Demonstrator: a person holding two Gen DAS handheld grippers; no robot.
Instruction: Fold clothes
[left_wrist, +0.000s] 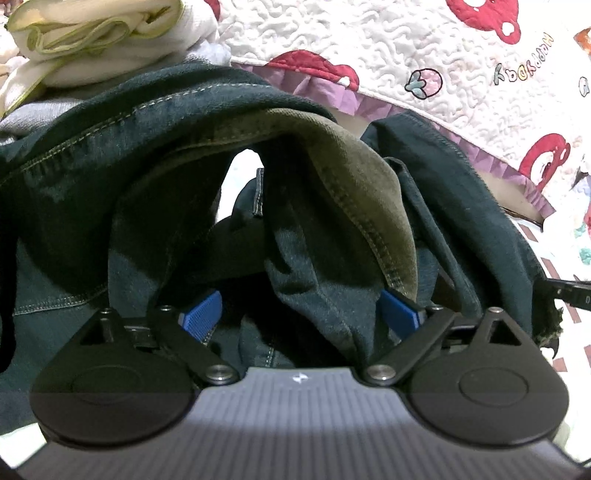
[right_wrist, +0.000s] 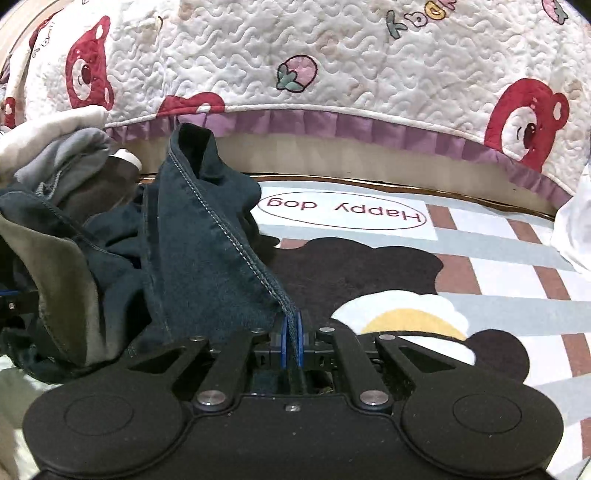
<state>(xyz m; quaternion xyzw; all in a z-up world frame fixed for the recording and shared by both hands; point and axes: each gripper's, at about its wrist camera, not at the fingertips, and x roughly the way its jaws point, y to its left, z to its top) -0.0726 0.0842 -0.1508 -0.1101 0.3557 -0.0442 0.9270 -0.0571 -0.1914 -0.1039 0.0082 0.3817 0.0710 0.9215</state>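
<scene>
On mat (right_wrist: 498, 258), right tool (right_wrist: 291, 332) pinches jeans (right_wrist: 207, 258).

The left gripper (left_wrist: 299, 314) is tilted downward with its jaws spread wide; its blue pads (left_wrist: 201, 314) stand well apart on either side, and dark cloth bunches loosely between them without either pad pressing it. The right gripper (right_wrist: 291, 338) also tilts downward, its jaws drawn together so the two blue pads (right_wrist: 283, 339) pinch a stitched hem of jeans (right_wrist: 207, 254) just ahead of the tool's body.
</scene>
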